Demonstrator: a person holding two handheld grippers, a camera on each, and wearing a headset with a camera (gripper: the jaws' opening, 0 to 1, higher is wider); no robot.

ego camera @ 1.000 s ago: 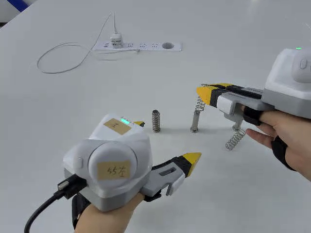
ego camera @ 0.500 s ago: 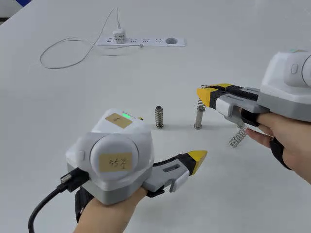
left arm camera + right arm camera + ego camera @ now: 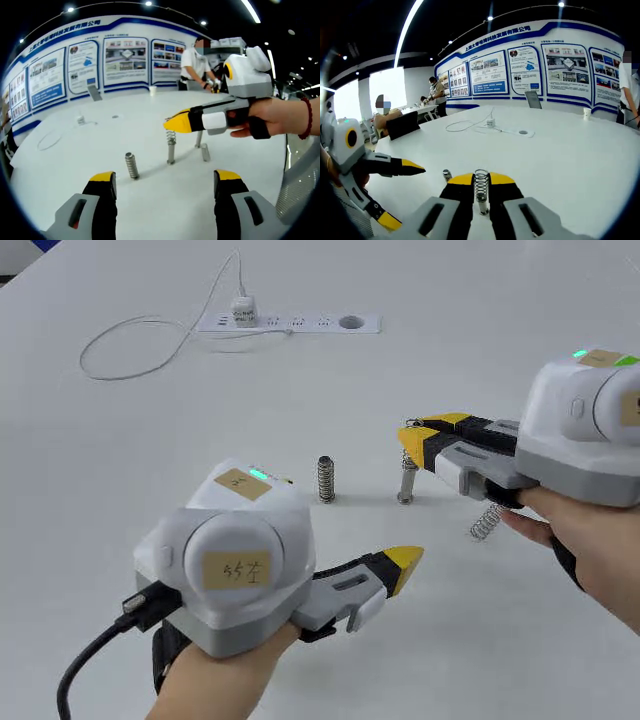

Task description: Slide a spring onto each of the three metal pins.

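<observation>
The right gripper has its black, yellow-tipped jaws pressed shut on a small steel coil spring, which it holds upright between the tips. Directly beneath the spring stands the middle metal pin, a short grey post with a flared foot. The spring's lowest coils meet the top of this pin, though it is hard to tell whether they ring it or merely touch it. The person's right hand grips the white body of this gripper, to the right of the middle pin in the head view.

Just left of the middle pin stands a second grey metal pin with a spring coiled around its shaft. To the right of the middle pin and a little nearer the person, a loose steel spring lies tilted on the white table, under the right gripper's body.

The left gripper hovers nearer the person than the middle pin, well apart from it. Its two yellow-tipped jaws are spread wide with nothing between them, and they point towards the pins. The left hand carries it, and a black cable trails from its rear.

Far beyond the middle pin, a white power strip lies flat on the table. A white charger is plugged into it, and a thin white cord loops off to the left.
</observation>
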